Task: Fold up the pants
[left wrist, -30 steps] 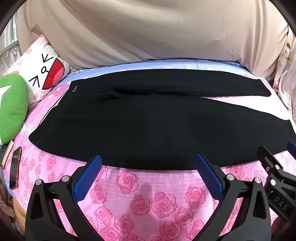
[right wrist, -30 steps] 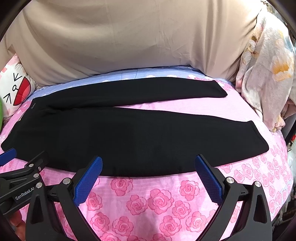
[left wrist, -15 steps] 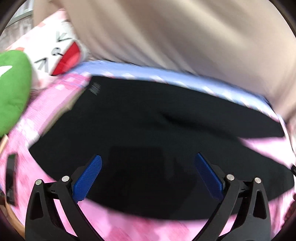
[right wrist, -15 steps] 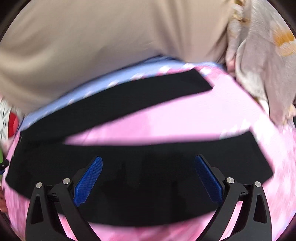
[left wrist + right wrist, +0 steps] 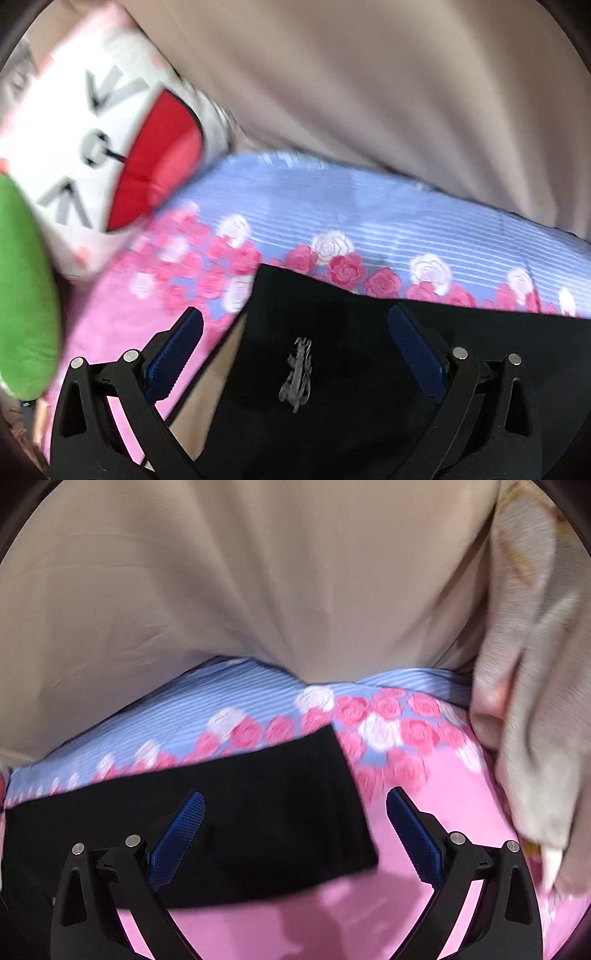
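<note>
On the rose-print bed (image 5: 110,317) lie the black pants (image 5: 332,369). Left hand-held gripper (image 5: 295,325) hovers spread over the waistband corner, right hand-held gripper (image 5: 295,805) spread over a leg hem (image 5: 332,794). Closing too shallow could pinch only one layer, or catch the bedsheet too.

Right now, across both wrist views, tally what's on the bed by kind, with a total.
Black pants: 1
White cartoon-face pillow: 1
Green cushion: 1
Beige blanket: 1
Pale floral cloth: 1
Total: 5
</note>
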A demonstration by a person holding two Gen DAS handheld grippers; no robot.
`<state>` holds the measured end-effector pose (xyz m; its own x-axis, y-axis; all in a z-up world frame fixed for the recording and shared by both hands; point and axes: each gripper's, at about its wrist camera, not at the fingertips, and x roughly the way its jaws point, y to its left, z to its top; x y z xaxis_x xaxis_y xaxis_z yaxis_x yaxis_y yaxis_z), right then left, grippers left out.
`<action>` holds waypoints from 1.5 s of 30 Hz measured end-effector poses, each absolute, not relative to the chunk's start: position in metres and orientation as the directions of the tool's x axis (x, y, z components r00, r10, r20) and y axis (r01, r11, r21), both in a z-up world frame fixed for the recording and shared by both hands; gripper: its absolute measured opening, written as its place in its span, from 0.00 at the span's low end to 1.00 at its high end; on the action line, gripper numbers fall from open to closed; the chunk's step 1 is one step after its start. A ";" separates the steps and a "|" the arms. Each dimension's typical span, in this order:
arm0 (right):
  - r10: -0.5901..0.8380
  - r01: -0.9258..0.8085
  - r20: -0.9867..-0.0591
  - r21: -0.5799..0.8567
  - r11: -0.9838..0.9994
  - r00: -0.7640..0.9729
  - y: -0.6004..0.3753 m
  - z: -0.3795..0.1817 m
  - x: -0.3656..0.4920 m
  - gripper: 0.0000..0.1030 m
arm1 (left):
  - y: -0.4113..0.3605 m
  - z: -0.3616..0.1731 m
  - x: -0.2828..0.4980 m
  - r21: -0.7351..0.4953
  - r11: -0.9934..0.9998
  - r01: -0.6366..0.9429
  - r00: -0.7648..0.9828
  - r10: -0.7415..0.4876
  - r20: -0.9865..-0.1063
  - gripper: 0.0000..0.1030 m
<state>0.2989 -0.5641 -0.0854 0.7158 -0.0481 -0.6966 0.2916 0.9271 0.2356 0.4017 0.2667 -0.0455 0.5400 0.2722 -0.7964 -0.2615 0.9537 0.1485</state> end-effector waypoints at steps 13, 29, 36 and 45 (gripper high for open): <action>-0.027 0.248 -0.731 0.197 0.949 0.682 -0.538 -0.099 0.354 0.14 | 0.295 -0.069 0.450 0.043 0.966 -0.254 0.483 0.165 -0.860 0.34; 0.008 0.089 -0.504 0.168 0.982 0.864 -0.509 -0.003 0.096 0.11 | 0.287 0.046 0.180 -0.015 0.999 -0.042 0.648 0.016 -0.762 0.22; -0.085 0.215 -0.663 0.118 0.969 0.744 -0.521 -0.096 0.040 0.20 | 0.313 -0.028 0.110 0.011 0.985 -0.171 0.503 0.097 -0.859 0.37; -0.154 0.287 -0.521 0.184 0.940 0.840 -0.489 -0.076 -0.021 0.53 | 0.318 -0.028 0.101 -0.314 0.897 -0.311 0.580 -0.083 -0.810 0.90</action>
